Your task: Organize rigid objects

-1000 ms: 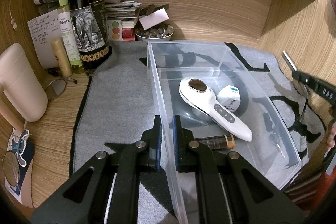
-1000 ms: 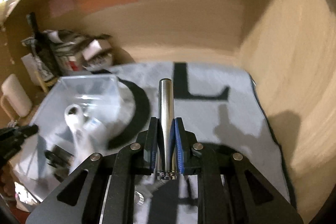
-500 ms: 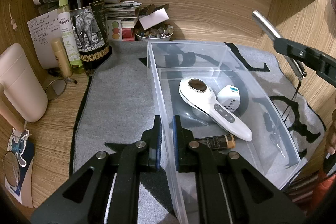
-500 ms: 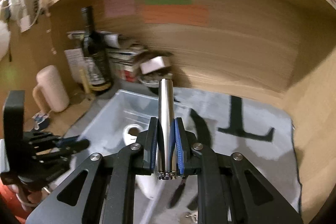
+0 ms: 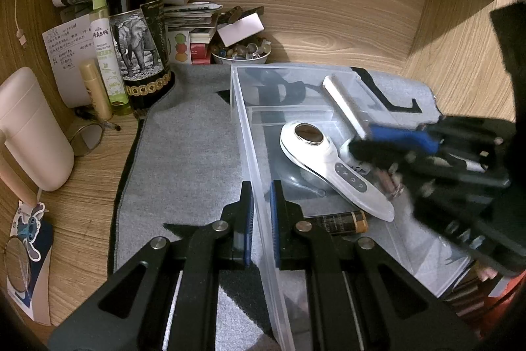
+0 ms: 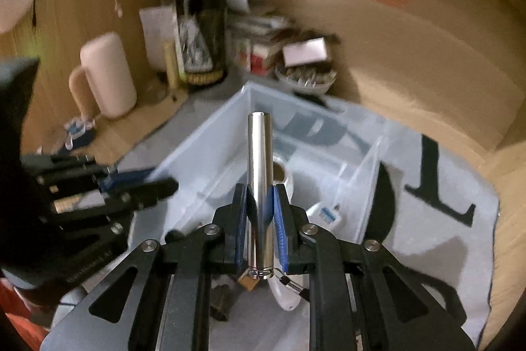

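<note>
A clear plastic bin (image 5: 250,134) stands on a grey mat. My left gripper (image 5: 261,213) is shut on the bin's left wall. In the bin lie a white handheld device (image 5: 332,166), a dark battery-like cylinder (image 5: 342,221) and a white adapter, mostly hidden. My right gripper (image 6: 260,213) is shut on a silver metal tube (image 6: 259,173) and holds it over the bin (image 6: 210,153). In the left wrist view the right gripper (image 5: 388,143) reaches in from the right with the tube (image 5: 345,106) pointing to the bin's far end.
A wine bottle (image 5: 138,22), a green spray bottle (image 5: 107,51), a small tan bottle (image 5: 95,94), papers and a bowl of stones (image 5: 241,51) crowd the back left. A pink mug (image 5: 29,134) stands at the left. Wooden walls close the back and right.
My right gripper has swung with the silver tube from the right of the mat to over the bin. My left gripper has stayed on the bin wall.
</note>
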`<control>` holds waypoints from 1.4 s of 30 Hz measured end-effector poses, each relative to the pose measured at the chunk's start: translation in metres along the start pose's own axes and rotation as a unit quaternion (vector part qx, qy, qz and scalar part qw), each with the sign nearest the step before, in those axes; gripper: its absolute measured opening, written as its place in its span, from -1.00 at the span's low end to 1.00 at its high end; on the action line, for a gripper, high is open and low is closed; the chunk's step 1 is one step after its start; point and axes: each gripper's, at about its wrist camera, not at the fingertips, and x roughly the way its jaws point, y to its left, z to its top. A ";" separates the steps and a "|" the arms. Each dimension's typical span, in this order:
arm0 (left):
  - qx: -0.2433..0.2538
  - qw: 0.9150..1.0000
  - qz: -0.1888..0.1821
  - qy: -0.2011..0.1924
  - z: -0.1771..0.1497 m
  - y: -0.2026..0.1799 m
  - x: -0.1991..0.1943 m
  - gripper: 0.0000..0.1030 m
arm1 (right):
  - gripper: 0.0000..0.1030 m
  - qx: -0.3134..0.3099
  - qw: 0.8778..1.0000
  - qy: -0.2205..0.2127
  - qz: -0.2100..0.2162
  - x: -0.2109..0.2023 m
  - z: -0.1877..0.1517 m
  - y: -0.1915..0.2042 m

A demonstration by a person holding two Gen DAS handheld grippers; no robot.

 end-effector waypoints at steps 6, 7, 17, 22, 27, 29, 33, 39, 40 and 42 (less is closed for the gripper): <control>0.000 1.000 0.000 0.000 0.000 0.000 0.000 -0.83 | -0.72 -0.004 0.999 0.046 0.008 0.014 -0.005 -0.001; 0.000 1.000 0.001 0.000 0.000 0.001 0.000 -0.83 | -0.72 -0.002 0.999 0.051 0.010 0.015 -0.006 -0.002; 0.000 1.000 0.000 0.001 0.000 0.000 0.001 -0.83 | -0.46 0.008 0.999 0.034 0.002 0.007 -0.004 -0.007; 0.000 1.000 0.000 0.001 0.000 0.000 0.001 -0.83 | -0.16 0.013 1.000 0.003 -0.020 -0.011 -0.004 -0.014; 0.001 1.000 0.000 0.001 0.000 0.000 0.001 -0.83 | 0.22 0.037 0.998 -0.032 -0.049 -0.037 -0.006 -0.031; 0.001 1.000 0.001 0.001 -0.001 0.000 0.001 -0.83 | 0.24 0.053 0.996 -0.045 -0.064 -0.049 -0.008 -0.042; 0.001 1.000 0.001 0.000 -0.001 0.000 0.002 -0.83 | 0.45 0.096 0.989 -0.064 -0.097 -0.071 -0.016 -0.068; 0.000 1.000 0.001 0.001 -0.001 -0.001 0.002 -0.83 | 0.51 0.126 0.982 -0.057 -0.132 -0.086 -0.037 -0.092; 0.000 1.000 0.001 0.001 -0.001 0.000 0.002 -0.83 | 0.51 0.129 0.981 -0.051 -0.134 -0.085 -0.041 -0.094; 0.000 1.000 0.001 0.001 -0.001 0.000 0.002 -0.83 | 0.51 0.132 0.981 -0.036 -0.140 -0.081 -0.051 -0.096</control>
